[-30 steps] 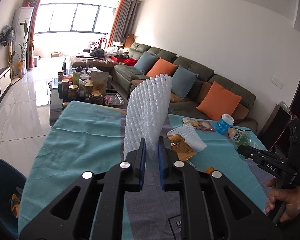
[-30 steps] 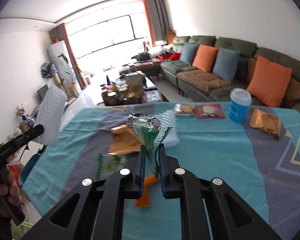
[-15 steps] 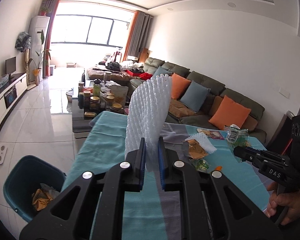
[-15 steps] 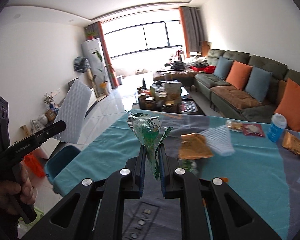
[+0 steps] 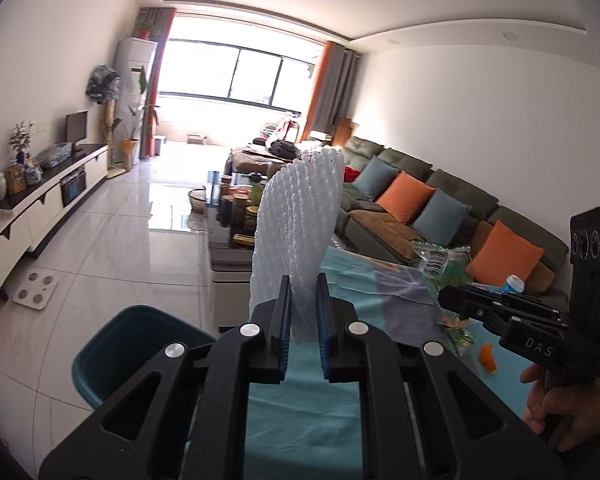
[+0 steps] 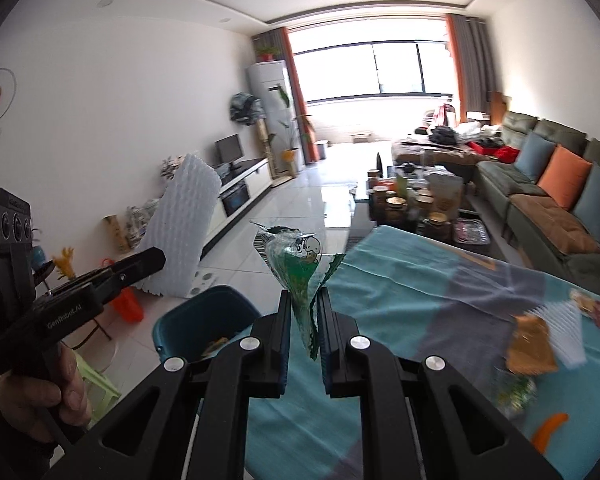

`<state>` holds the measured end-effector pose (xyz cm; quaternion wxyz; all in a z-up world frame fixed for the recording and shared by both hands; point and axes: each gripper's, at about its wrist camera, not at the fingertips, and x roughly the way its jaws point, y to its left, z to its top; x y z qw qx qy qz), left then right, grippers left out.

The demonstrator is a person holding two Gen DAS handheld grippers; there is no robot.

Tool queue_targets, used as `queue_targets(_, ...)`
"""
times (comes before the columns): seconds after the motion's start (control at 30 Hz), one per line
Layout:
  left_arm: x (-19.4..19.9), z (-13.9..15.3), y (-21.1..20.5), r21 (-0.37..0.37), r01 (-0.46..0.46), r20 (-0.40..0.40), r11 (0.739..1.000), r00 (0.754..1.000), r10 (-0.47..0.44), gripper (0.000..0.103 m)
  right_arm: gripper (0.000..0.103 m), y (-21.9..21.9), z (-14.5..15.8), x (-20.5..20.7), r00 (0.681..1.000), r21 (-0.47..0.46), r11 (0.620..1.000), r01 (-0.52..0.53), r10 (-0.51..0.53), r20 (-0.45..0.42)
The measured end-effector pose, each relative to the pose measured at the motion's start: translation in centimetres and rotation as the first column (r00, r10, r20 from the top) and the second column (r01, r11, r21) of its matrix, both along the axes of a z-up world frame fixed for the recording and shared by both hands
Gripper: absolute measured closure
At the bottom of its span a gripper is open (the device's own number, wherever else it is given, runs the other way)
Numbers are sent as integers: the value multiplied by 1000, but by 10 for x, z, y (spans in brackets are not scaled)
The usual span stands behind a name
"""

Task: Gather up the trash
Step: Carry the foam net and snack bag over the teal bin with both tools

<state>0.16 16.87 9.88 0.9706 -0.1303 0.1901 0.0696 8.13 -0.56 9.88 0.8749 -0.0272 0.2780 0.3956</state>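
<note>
My left gripper (image 5: pixel 303 292) is shut on a white foam fruit net (image 5: pixel 298 224), which stands upright between its blue pads. My right gripper (image 6: pixel 303 312) is shut on a crumpled green snack wrapper (image 6: pixel 296 268). A teal trash bin (image 5: pixel 136 344) stands on the floor off the table's left end, below and left of both grippers; in the right wrist view the trash bin (image 6: pixel 204 320) has some rubbish inside. The left gripper (image 6: pixel 148 264) with its foam net (image 6: pixel 184 224) shows at the left of the right wrist view. The right gripper (image 5: pixel 456 300) and its wrapper (image 5: pixel 444 264) show at the right of the left wrist view.
The table has a teal cloth (image 6: pixel 400 280). On it lie a brown wrapper (image 6: pixel 530 344), another foam net (image 6: pixel 564 330), an orange peel (image 6: pixel 548 436) and a blue cup (image 5: pixel 514 283). A coffee table with jars (image 6: pixel 412 204) and a green sofa (image 6: pixel 548 184) stand beyond. A scale (image 5: pixel 36 285) lies on the floor.
Both grippers have swung left across the table toward its end, each keeping its item. The trash bin has come into fuller view below them.
</note>
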Motion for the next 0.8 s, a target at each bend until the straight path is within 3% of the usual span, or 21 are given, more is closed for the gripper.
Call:
queue_targets(0.4,-39,-27,84,-19,-189,-93,982,978,187,91,92,135,-20,20,963,-58,963,-263,258,-82)
queue_targets(0.8,1,-115,123,-87,-291,-277,953,926,257,91,92,236,-78,36,904,-229,882,-412,365,-224)
